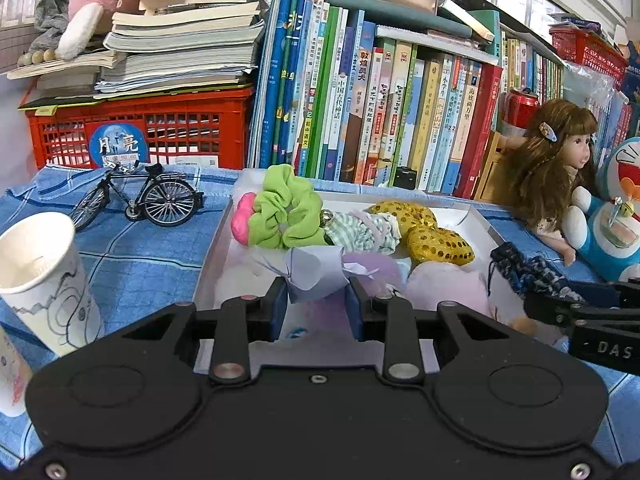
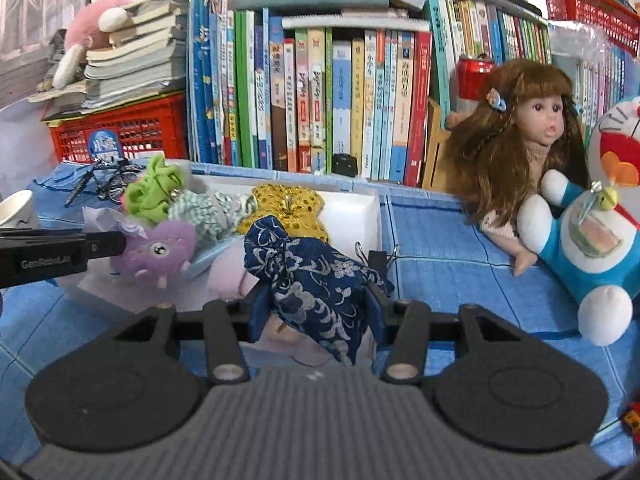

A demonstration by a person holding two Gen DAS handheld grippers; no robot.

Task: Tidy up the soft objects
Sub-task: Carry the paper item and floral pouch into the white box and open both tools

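A white tray (image 1: 218, 248) on the blue checked cloth holds a green scrunchie (image 1: 286, 208), a pink soft piece (image 1: 240, 222), a striped green pouch (image 1: 360, 232), a gold sequin pouch (image 1: 432, 236) and a purple plush (image 2: 158, 250). My left gripper (image 1: 316, 298) is shut on a lavender cloth bundle (image 1: 316, 274) over the tray's near part. My right gripper (image 2: 316, 312) is shut on a dark blue floral pouch (image 2: 316, 280) above the tray's near right corner; the pouch also shows in the left wrist view (image 1: 532, 270).
A paper cup (image 1: 44, 280) and a model bicycle (image 1: 140, 198) stand left of the tray. A long-haired doll (image 2: 520, 148) and a blue cat plush (image 2: 592, 240) sit at right. A black binder clip (image 2: 378, 258) is on the tray rim. Books (image 1: 360, 100) and a red crate (image 1: 136, 132) line the back.
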